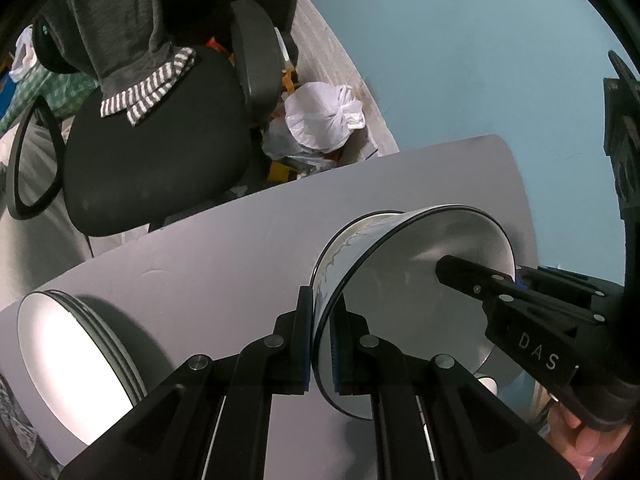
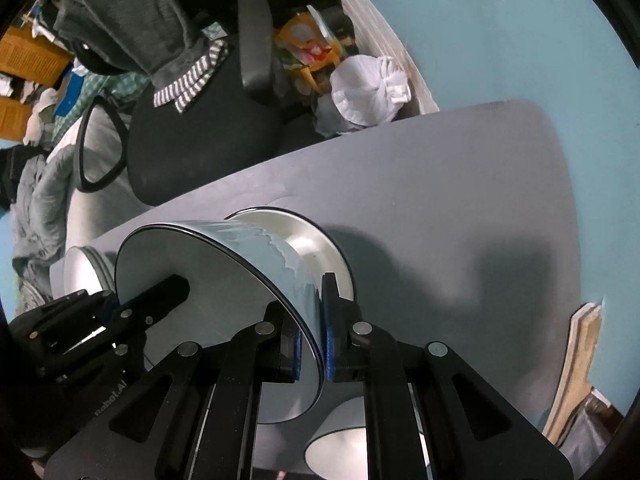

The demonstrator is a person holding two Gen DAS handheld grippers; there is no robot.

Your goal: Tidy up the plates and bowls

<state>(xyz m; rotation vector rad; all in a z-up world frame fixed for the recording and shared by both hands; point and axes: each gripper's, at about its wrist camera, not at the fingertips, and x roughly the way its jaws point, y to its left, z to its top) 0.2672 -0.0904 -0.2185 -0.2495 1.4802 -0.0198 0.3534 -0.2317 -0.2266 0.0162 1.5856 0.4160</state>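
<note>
While both hands are carrying it above the grey tabletop (image 1: 208, 248), the bowl (image 1: 424, 280) is sitting tipped on its side in the left wrist view, white inside, with a dark rim and a pale blue glazed outer wall. The left gripper (image 1: 322, 344) is clamping the near rim, one pad on the outside wall and one inside, the jaws closed to the thickness of the wall. The right gripper (image 1: 492, 280) is reaching in from the right edge and pinching the far rim in the same manner. A stack of plates (image 1: 76, 364) is lying on the tabletop at lower left, well apart from the bowl. An office chair (image 1: 160, 160) with a grey garment (image 1: 120, 32) draped over it is standing beyond the tabletop edge, and a white plastic bag (image 1: 324, 120) is lying on the floor beside it.

Seen in the right wrist view, the right gripper (image 2: 314, 344) is nipping the bowl (image 2: 224, 280) wall between its blue pads, jaws nearly together. The left gripper (image 2: 120, 308) is gripping the opposite rim at left. A second bowl (image 2: 340, 440) is showing partly under the fingers at the bottom, and the stack of plates (image 2: 86, 272) is showing behind the held bowl.
</note>
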